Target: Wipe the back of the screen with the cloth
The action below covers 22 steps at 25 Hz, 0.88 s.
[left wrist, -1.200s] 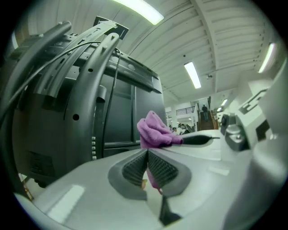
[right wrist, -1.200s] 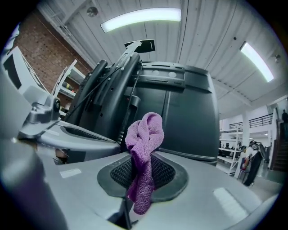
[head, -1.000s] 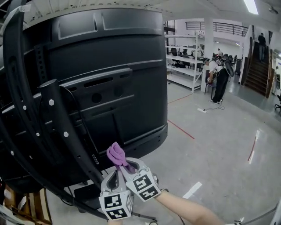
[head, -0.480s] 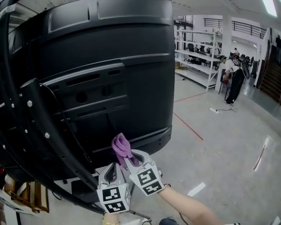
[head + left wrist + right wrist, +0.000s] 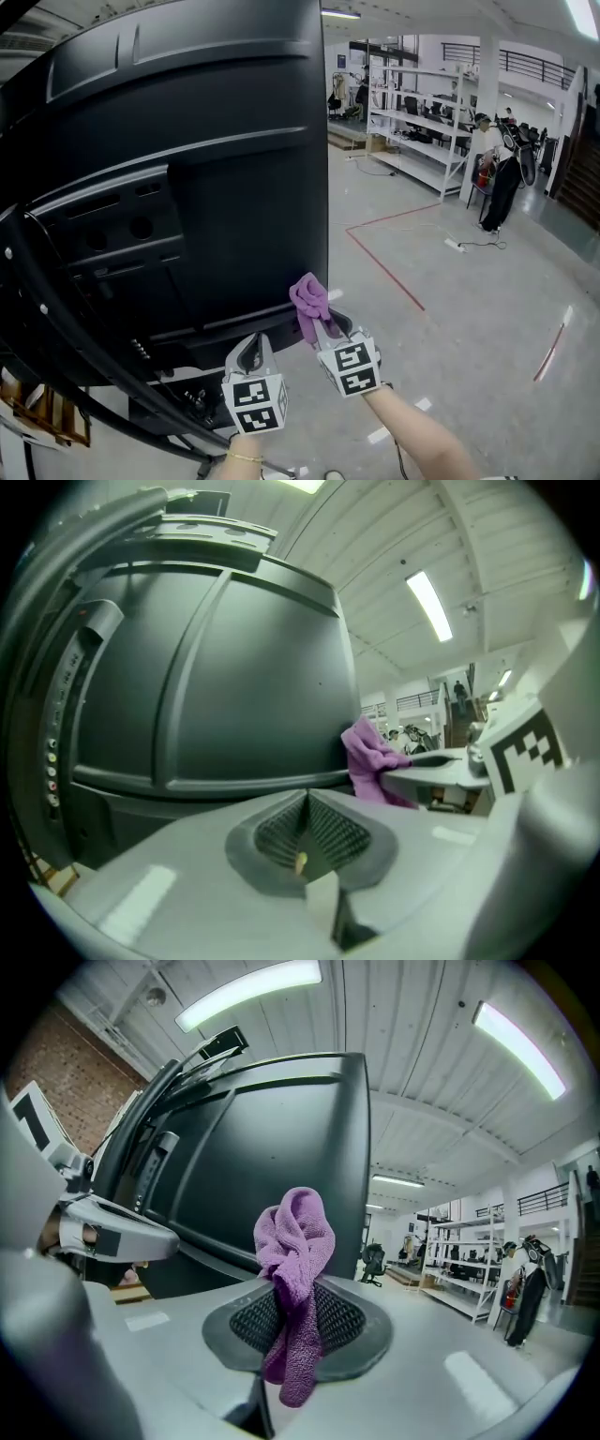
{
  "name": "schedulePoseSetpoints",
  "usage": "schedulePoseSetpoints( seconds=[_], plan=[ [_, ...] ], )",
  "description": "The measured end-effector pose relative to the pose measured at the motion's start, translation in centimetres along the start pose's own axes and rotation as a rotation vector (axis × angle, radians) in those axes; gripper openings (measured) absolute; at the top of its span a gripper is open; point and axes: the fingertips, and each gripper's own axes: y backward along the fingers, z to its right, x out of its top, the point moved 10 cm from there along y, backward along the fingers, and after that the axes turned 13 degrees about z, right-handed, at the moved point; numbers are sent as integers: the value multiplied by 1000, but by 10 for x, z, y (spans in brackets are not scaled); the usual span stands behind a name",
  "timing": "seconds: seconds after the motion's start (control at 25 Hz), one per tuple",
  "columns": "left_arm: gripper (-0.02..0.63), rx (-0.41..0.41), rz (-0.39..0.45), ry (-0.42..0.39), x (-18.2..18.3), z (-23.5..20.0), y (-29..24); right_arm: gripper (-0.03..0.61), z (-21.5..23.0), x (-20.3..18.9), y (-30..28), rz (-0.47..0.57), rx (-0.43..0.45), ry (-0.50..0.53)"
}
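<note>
The purple cloth (image 5: 307, 298), clamped in the jaws of the right gripper (image 5: 322, 325), is seen carried rightward from mid-panel to the lower right corner of the screen (image 5: 187, 187); one lower pass is judged complete. The left gripper (image 5: 251, 352) is held with its jaws together, empty.

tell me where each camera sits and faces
Head view: on the head, looking down at the black plastic screen back; left gripper, right gripper, right forearm show.
Left gripper view: on that gripper, facing the screen along its shut jaws.
Right gripper view: on that gripper, along jaws shut on the purple terry cloth.
Shared: both gripper views show cloth and other gripper.
</note>
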Motion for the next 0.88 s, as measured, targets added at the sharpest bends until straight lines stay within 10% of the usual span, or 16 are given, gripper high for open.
schedulePoseSetpoints(
  seconds=[0.32,0.68,0.88],
  plan=[
    [8,-3,24,-9,5,33,-22,63,49,-9,11,12,-48,-43],
    [8,35,13,16,56,-16,2,64,33,86,-6,177,-157,79],
    [8,101,13,18,73,-55,23,64,-23,98,-22,182,-75,32]
  ],
)
